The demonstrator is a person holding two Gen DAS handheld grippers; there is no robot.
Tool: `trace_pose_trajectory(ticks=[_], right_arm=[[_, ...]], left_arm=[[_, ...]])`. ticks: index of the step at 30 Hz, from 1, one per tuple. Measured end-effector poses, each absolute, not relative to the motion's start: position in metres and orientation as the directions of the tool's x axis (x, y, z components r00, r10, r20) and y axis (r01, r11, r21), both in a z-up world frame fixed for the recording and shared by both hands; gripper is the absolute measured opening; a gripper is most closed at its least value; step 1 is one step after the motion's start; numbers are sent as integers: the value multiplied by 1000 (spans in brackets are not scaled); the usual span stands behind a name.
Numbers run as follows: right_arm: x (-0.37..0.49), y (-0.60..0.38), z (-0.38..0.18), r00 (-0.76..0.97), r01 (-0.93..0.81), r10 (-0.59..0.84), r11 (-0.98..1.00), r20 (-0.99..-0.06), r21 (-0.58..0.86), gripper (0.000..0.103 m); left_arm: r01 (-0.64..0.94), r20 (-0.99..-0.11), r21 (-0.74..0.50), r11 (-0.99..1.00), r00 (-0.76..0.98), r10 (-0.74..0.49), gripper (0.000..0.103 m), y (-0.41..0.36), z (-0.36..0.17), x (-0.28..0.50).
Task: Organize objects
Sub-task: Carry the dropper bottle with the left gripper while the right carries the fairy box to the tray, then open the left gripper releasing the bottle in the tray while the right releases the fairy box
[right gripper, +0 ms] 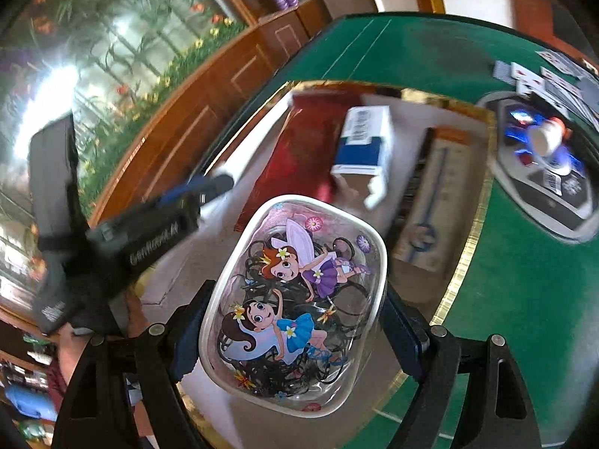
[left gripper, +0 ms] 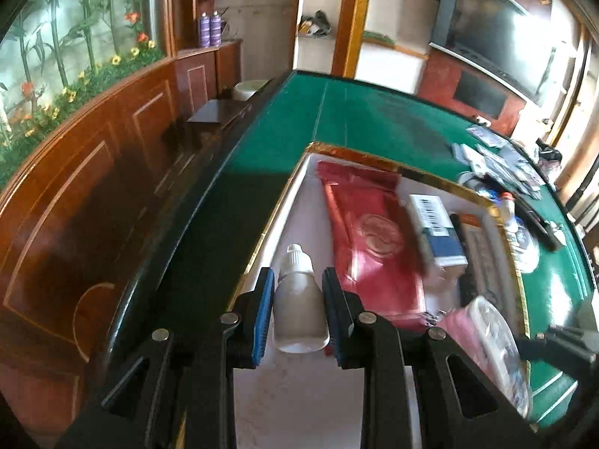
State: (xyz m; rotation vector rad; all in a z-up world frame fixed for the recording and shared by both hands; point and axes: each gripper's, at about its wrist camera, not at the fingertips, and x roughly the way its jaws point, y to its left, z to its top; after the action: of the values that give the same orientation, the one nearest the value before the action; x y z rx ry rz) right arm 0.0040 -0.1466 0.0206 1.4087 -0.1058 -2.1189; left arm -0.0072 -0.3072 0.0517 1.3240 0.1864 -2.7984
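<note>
Two hand-held grippers loaded; red packet (left gripper: 368,239), blue-white box (left gripper: 436,230) crowd tray (left gripper: 299,183).

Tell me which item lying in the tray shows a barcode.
The white-and-blue carton, barcode on its white end; the flat red packet beside it shows only a round emblem.

Dropper bottle (left gripper: 298,299): translucent white plastic, smooth, ribbed cap. Pouch (right gripper: 294,305): clear glossy plastic, printed fairies. Red packet (left gripper: 368,239): shiny foil-like film. Tray (left gripper: 299,172): white interior, gold reflective rim. Table (left gripper: 359,116): matt green felt. Wall panelling (left gripper: 112,157): polished wood.
</note>
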Motion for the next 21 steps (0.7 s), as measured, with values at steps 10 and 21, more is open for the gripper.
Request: trace_pose_trajectory(ticks=[10, 21], right_arm=[[11, -179, 9, -324, 485, -415, -845, -850, 228, 88], [24, -182, 6, -349, 515, -391, -840, -852, 174, 91]], left_arm=[[87, -795, -230, -969, -591, 136, 43, -322, 38, -25], [70, -777, -279, -958, -603, 182, 63, -316, 41, -16]])
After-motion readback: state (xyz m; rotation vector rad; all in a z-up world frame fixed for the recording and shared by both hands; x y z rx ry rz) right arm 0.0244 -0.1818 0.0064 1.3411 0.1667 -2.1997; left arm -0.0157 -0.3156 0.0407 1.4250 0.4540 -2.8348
